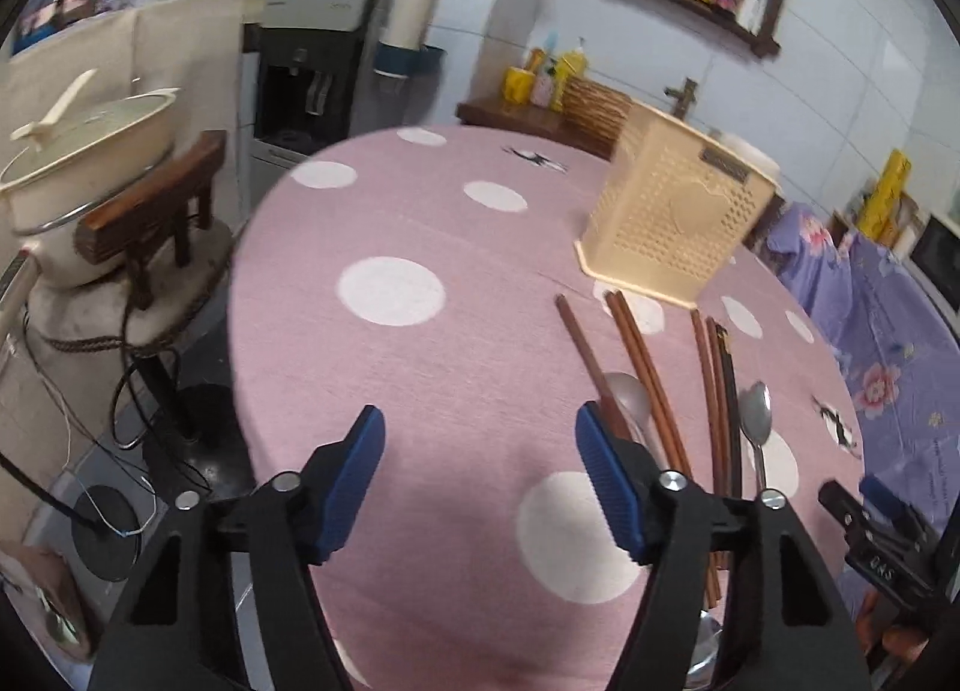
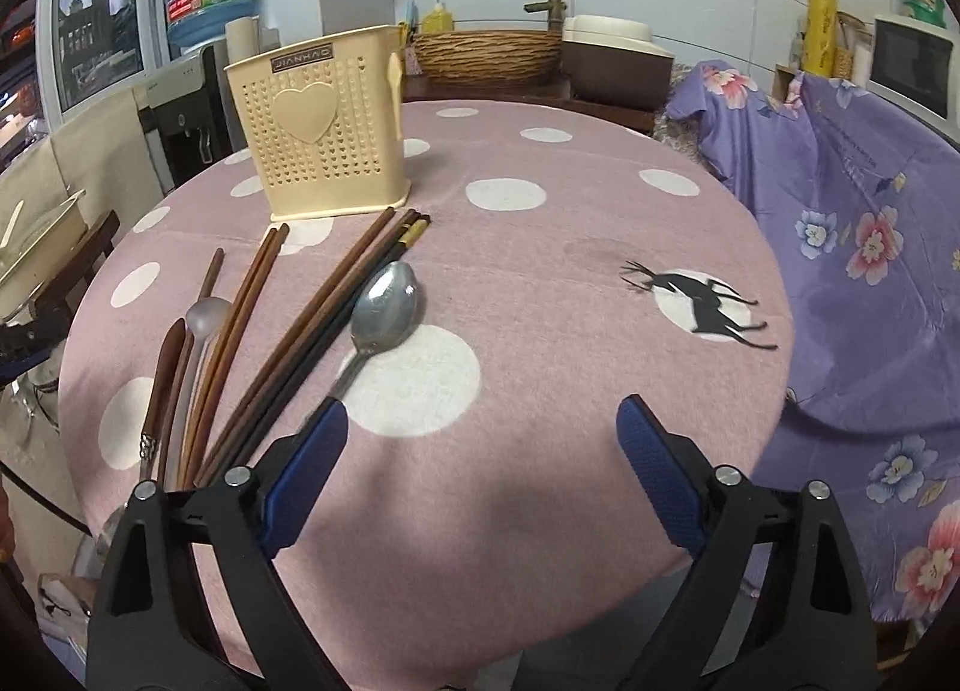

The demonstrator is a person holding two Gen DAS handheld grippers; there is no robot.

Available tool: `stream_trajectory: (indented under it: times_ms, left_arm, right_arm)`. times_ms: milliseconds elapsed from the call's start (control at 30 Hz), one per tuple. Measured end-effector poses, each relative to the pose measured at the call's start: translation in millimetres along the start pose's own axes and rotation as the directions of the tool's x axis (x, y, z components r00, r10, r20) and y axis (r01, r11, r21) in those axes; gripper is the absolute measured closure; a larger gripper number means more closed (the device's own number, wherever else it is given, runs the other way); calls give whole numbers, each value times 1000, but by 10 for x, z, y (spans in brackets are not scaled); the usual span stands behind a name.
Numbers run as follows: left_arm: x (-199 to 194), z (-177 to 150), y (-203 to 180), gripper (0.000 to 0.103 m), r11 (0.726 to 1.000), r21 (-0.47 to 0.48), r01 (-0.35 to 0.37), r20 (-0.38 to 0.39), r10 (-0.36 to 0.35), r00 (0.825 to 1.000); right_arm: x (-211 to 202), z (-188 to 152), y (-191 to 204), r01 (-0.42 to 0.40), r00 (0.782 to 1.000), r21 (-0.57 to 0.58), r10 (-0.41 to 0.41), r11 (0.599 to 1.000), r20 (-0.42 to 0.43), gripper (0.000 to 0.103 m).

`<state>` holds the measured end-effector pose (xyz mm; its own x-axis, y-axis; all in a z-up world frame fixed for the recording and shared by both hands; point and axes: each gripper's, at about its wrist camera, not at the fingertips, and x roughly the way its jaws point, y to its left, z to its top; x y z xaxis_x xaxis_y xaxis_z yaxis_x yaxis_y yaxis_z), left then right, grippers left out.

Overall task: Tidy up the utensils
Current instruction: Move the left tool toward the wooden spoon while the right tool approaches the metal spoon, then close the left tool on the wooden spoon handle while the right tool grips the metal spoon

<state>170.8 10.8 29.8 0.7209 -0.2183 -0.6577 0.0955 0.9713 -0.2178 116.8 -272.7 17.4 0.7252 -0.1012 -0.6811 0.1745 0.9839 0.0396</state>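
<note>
A cream perforated utensil holder [image 2: 324, 126] stands upright on the round pink polka-dot table [image 2: 540, 247]; it also shows in the left wrist view [image 1: 672, 217]. Several brown and dark chopsticks [image 2: 336, 295] and a metal spoon [image 2: 384, 307] lie fanned out in front of it. A second pale spoon [image 2: 207, 316] lies further left. The chopsticks [image 1: 648, 373] and the metal spoon [image 1: 756, 415] lie to the right in the left wrist view. My left gripper [image 1: 480, 451] is open and empty above the table. My right gripper [image 2: 483, 433] is open and empty, just right of the spoon's handle.
A wooden chair [image 1: 150, 211] and a cream pot [image 1: 90, 150] stand left of the table, with cables on the floor. A purple floral cloth [image 2: 870, 271] covers furniture to the right. A wicker basket [image 2: 486, 54] and a water dispenser [image 1: 312, 78] stand behind.
</note>
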Motion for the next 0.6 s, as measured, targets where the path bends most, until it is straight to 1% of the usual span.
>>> stream_trajectory:
  times_ms: [33,67,133,233,333,467,600]
  left_arm:
    - [40,-8,-96,45,1000,29,13,-22,-12,1000]
    - [79,-3,-158,46,999,47,25,-43,-23,999]
    - [149,-40,-303,53,996,80,50,-85,-43,995]
    - [256,-70,-442,60,992,115,54,-127,-39,991]
    - [359,-74,-495,61,991,121,58,-156,-38,987]
    - [468,-71,-556,65,991,122,59,-195,-35,980]
    - [529,-79,-611,69,989,144,37,-197,-7,980]
  right_arm:
    - [34,35,29,-7,1000,-9,7,1000,-8,19]
    - [66,58,51,-14,1000,-16,13,1000,-15,20]
    - [144,103,106,-26,999,-26,25,999,-34,26]
    - [251,150,137,-38,997,-22,36,999,-73,29]
    - [279,171,126,-38,996,-4,37,999,-76,29]
    - [276,154,125,-38,997,-5,38,999,-72,29]
    - [277,134,145,-43,996,-21,41,999,-74,29]
